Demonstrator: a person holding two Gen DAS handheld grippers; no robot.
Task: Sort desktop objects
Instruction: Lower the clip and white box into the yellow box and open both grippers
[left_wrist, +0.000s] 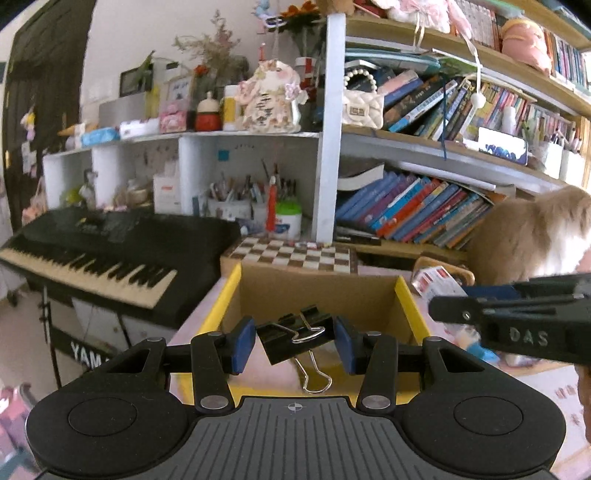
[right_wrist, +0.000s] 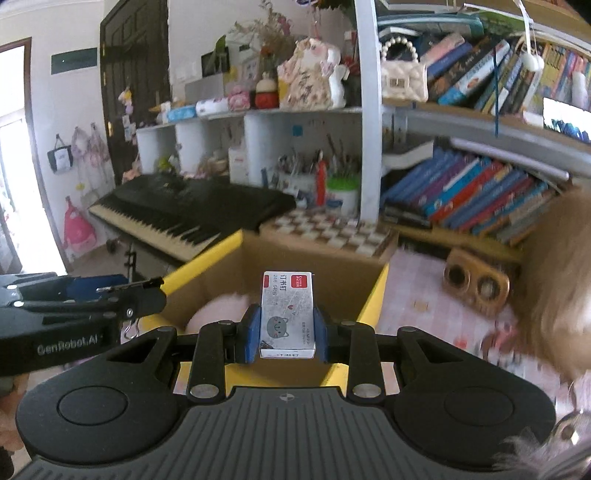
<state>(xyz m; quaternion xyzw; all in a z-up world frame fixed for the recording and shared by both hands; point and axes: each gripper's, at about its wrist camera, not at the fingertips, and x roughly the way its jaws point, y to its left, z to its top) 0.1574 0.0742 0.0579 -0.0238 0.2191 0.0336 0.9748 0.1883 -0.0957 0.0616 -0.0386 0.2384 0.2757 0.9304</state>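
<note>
My left gripper (left_wrist: 295, 341) is shut on a black binder clip (left_wrist: 293, 339), its silver wire handles hanging down, held over the near edge of an open cardboard box with yellow flaps (left_wrist: 317, 291). My right gripper (right_wrist: 287, 330) is shut on a small white staple box (right_wrist: 288, 314) with a red label and a grey cat drawing, also above the same cardboard box (right_wrist: 221, 280). Something pink (right_wrist: 218, 310) lies inside the box. Each gripper shows in the other's view: the right gripper (left_wrist: 436, 310) at the right edge, the left gripper (right_wrist: 159, 291) at the left edge.
A checkered board (left_wrist: 291, 254) lies behind the box. A black keyboard (left_wrist: 110, 251) stands to the left. Shelves of books (left_wrist: 417, 210) and pen holders (left_wrist: 236, 206) fill the back. A fluffy tan plush (left_wrist: 535, 236) and a wooden holder (right_wrist: 476, 280) sit on the right.
</note>
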